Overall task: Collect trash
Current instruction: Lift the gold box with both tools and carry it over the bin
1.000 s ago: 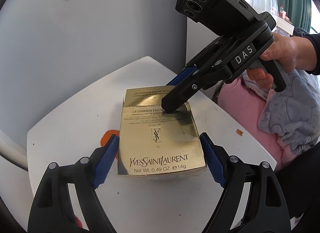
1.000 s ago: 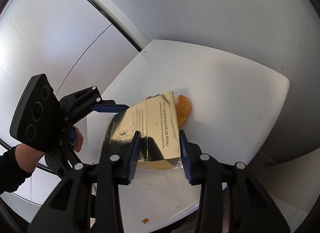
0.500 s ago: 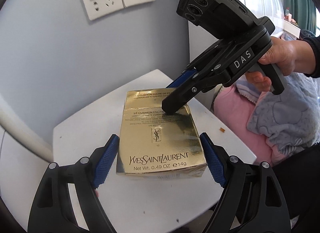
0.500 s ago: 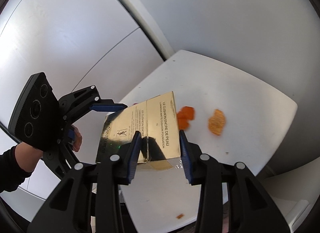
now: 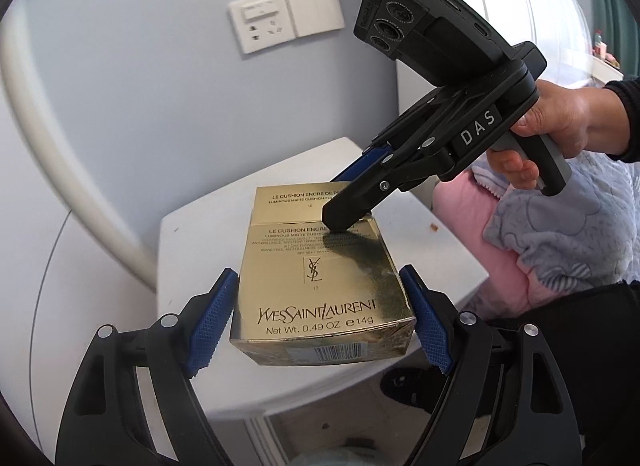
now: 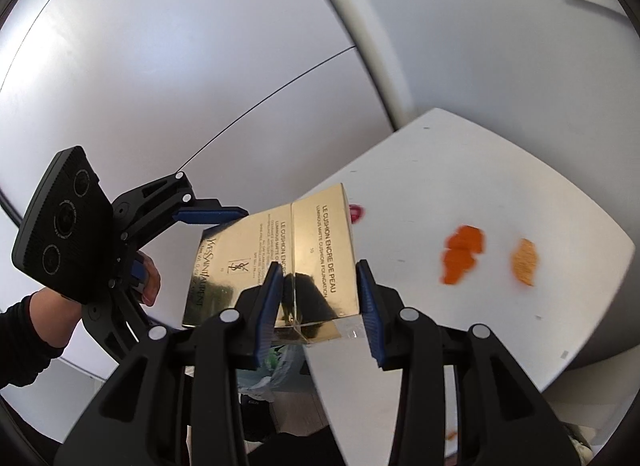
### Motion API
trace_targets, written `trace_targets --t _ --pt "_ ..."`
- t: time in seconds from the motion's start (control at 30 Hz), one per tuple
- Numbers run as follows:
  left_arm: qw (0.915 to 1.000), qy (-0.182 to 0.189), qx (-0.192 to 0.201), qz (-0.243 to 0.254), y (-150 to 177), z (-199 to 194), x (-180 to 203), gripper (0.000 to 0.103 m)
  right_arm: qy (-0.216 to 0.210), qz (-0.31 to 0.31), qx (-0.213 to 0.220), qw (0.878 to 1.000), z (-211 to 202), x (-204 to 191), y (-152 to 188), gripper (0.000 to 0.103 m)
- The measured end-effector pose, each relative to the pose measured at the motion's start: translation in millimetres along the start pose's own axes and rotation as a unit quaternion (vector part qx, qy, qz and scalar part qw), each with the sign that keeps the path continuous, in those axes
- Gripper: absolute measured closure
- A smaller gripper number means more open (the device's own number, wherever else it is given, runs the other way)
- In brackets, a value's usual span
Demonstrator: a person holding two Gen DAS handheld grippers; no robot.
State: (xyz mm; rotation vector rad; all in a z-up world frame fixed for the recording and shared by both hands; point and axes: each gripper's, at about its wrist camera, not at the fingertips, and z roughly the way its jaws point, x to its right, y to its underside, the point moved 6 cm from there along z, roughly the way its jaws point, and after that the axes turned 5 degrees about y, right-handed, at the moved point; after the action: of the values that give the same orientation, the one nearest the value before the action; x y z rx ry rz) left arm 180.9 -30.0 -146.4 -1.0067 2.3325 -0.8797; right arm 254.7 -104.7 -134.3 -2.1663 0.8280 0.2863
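Note:
A gold Yves Saint Laurent carton is held in the air above the white side table. My left gripper is shut on its near end, blue pads on both sides. My right gripper is shut on the carton's far end with its open flap; it shows in the left wrist view as well. On the table lie orange peel pieces, a paler peel and a small red scrap.
A grey wall with a socket plate stands behind the table. A pink and grey blanket lies to the right. A bag shows below the table edge. A crumb sits near the table's right edge.
Both grippers have lifted the carton up and away from the table. The peel pieces it covered now lie exposed on the tabletop.

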Motion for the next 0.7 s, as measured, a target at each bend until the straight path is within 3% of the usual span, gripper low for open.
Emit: trace_targets --t 0.3,0.7 --pt "0.9976 -0.052 -0.004 -0.045 55.4 -65.1 -10.0 0.024 -0.038 -0.051 -0.024 0.998 43.5 -66.4 -9.3 0.066" --pt "0.9871 -0.11 -0.017 -0.115 139.6 -134.0 -15.9 0.024 -0.091 -0.109 -0.069 0.988 120.0 -146.2 -12.0 0.066"
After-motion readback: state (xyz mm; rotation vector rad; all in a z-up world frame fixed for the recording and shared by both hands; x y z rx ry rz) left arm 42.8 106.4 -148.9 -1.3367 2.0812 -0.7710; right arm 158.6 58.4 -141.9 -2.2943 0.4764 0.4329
